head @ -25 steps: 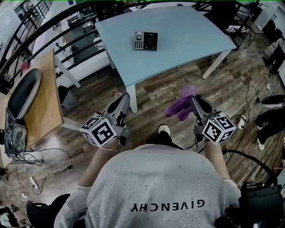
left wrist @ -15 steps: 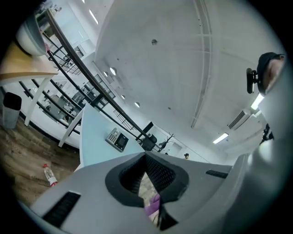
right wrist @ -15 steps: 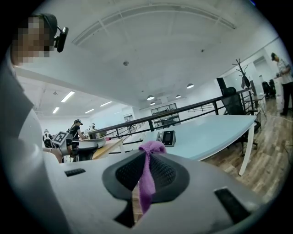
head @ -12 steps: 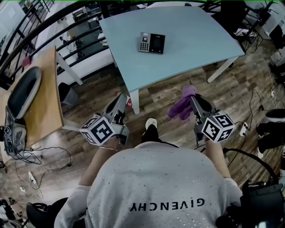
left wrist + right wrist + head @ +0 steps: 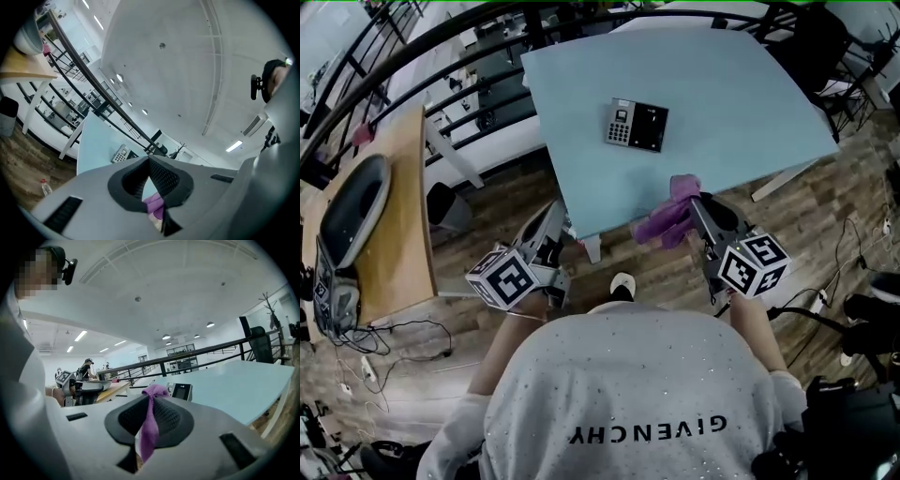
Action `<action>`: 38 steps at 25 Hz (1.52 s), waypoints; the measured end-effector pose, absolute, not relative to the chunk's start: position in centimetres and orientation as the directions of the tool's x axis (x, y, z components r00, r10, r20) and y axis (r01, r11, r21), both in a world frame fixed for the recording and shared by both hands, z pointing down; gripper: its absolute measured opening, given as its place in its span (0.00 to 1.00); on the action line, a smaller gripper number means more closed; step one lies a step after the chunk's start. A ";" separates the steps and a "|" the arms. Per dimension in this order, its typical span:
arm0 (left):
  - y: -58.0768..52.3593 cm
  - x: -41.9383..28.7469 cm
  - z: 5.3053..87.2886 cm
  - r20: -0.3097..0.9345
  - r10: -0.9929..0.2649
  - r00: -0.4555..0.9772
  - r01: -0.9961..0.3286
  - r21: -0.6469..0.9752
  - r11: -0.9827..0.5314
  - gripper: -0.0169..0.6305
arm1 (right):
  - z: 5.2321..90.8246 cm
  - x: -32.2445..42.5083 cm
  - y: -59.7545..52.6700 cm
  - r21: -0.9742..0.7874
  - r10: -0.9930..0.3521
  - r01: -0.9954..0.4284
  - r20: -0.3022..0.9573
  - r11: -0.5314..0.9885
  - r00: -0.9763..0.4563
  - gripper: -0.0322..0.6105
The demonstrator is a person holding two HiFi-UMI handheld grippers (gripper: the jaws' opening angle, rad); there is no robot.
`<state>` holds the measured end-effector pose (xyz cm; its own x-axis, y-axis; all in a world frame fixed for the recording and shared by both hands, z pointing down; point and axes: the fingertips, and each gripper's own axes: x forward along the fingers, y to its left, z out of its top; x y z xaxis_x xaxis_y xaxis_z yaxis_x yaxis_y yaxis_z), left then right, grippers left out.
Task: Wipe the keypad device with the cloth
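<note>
The keypad device (image 5: 636,125) lies flat on the light-blue table (image 5: 722,84), black with a grey key block; it also shows in the left gripper view (image 5: 121,153) and the right gripper view (image 5: 180,391). A purple cloth (image 5: 667,214) hangs over the table's near edge, pinched in my right gripper (image 5: 698,202), whose jaws are shut on it (image 5: 151,401). The cloth (image 5: 150,423) drapes down between the pads. My left gripper (image 5: 557,214) is held off the table's near left corner, jaws shut on nothing (image 5: 149,163). Both grippers are well short of the device.
A wooden side table (image 5: 394,234) with a grey oval object (image 5: 352,197) stands at the left. A dark railing (image 5: 441,56) runs behind the tables. Cables (image 5: 403,328) trail on the wood floor. A white table leg (image 5: 592,248) stands between the grippers.
The person has stepped toward the table: the table and device now sit nearer in view, and the right gripper's cloth has come from over the floor to the table's near edge.
</note>
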<state>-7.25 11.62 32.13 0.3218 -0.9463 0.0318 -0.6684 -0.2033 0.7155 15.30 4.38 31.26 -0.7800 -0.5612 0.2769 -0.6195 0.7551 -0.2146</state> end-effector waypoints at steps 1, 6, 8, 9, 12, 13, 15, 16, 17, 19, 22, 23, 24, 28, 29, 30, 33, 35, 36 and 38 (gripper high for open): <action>10.9 -7.5 32.1 0.034 -0.948 0.318 -0.668 0.717 -0.198 0.03 | 31.0 14.8 3.3 -0.227 -0.554 -0.610 0.268 0.759 -0.788 0.10; 7.3 -8.7 31.7 0.065 -0.958 0.280 -0.712 0.684 -0.161 0.03 | 30.0 11.5 0.0 -0.305 -0.469 -0.517 0.221 0.800 -0.855 0.10; 5.8 -9.7 31.7 0.070 -0.967 0.246 -0.713 0.688 -0.132 0.03 | 30.0 9.9 -1.1 -0.297 -0.439 -0.491 0.226 0.819 -0.870 0.10; 5.1 -10.1 31.6 0.061 -0.970 0.236 -0.699 0.704 -0.126 0.03 | 30.1 9.3 -1.7 -0.293 -0.429 -0.483 0.231 0.825 -0.873 0.10; 3.0 -10.8 30.9 0.024 -0.975 0.220 -0.661 0.739 -0.131 0.03 | 30.3 7.9 -3.8 -0.299 -0.404 -0.460 0.233 0.836 -0.885 0.10; 2.4 -11.1 30.9 0.015 -0.976 0.215 -0.659 0.740 -0.134 0.03 | 30.3 7.5 -4.5 -0.307 -0.396 -0.450 0.223 0.838 -0.891 0.10; 1.3 -11.6 31.2 0.008 -0.977 0.215 -0.664 0.735 -0.140 0.03 | 30.1 6.5 -5.8 -0.331 -0.377 -0.422 0.193 0.844 -0.906 0.10; 0.8 -11.8 31.5 0.010 -0.976 0.218 -0.672 0.726 -0.143 0.03 | 30.1 6.0 -6.4 -0.340 -0.365 -0.406 0.179 0.848 -0.914 0.10; 0.4 -11.9 31.9 0.015 -0.975 0.220 -0.687 0.712 -0.144 0.03 | 30.2 5.4 -6.9 -0.344 -0.354 -0.392 0.168 0.853 -0.920 0.10; -0.4 -12.4 32.7 0.042 -0.977 0.207 -0.724 0.679 -0.124 0.03 | 30.4 4.4 -8.0 -0.345 -0.338 -0.372 0.156 0.862 -0.928 0.10; -1.6 -12.7 33.7 0.087 -0.977 0.196 -0.741 0.666 -0.089 0.03 | 31.4 2.9 -9.4 -0.351 -0.320 -0.357 0.160 0.865 -0.934 0.10; -2.0 -12.7 34.0 0.090 -0.975 0.205 -0.733 0.674 -0.092 0.03 | 31.9 2.4 -10.0 -0.354 -0.318 -0.356 0.164 0.865 -0.934 0.10; -2.6 -12.7 34.2 0.091 -0.972 0.219 -0.722 0.685 -0.098 0.03 | 32.3 1.9 -10.5 -0.359 -0.318 -0.358 0.167 0.862 -0.933 0.10; -4.4 -13.3 35.2 0.122 -0.959 0.256 -0.701 0.707 -0.097 0.03 | 34.0 0.4 -12.3 -0.430 -0.327 -0.364 0.160 0.826 -0.931 0.10; -5.0 -13.6 35.4 0.125 -0.959 0.253 -0.701 0.707 -0.093 0.03 | 34.2 0.0 -12.8 -0.450 -0.330 -0.363 0.153 0.816 -0.931 0.10; -5.7 -13.9 35.4 0.120 -0.961 0.247 -0.701 0.707 -0.092 0.03 | 34.4 -0.3 -13.4 -0.466 -0.336 -0.365 0.146 0.806 -0.930 0.10; -7.6 -14.9 35.4 0.084 -0.965 0.246 -0.699 0.705 -0.117 0.03 | 35.4 -1.2 -15.0 -0.491 -0.373 -0.390 0.137 0.779 -0.918 0.10; -8.6 -15.5 35.7 0.064 -0.961 0.269 -0.701 0.697 -0.150 0.03 | 36.2 -1.7 -15.9 -0.497 -0.397 -0.414 0.145 0.763 -0.906 0.10; -9.1 -15.8 35.9 0.059 -0.958 0.282 -0.703 0.691 -0.164 0.03 | 36.6 -1.9 -16.2 -0.498 -0.410 -0.429 0.153 0.754 -0.899 0.10; -10.3 -16.4 36.5 0.073 -0.948 0.310 -0.707 0.685 -0.178 0.03 | 37.3 -2.1 -17.1 -0.488 -0.454 -0.481 0.182 0.728 -0.872 0.10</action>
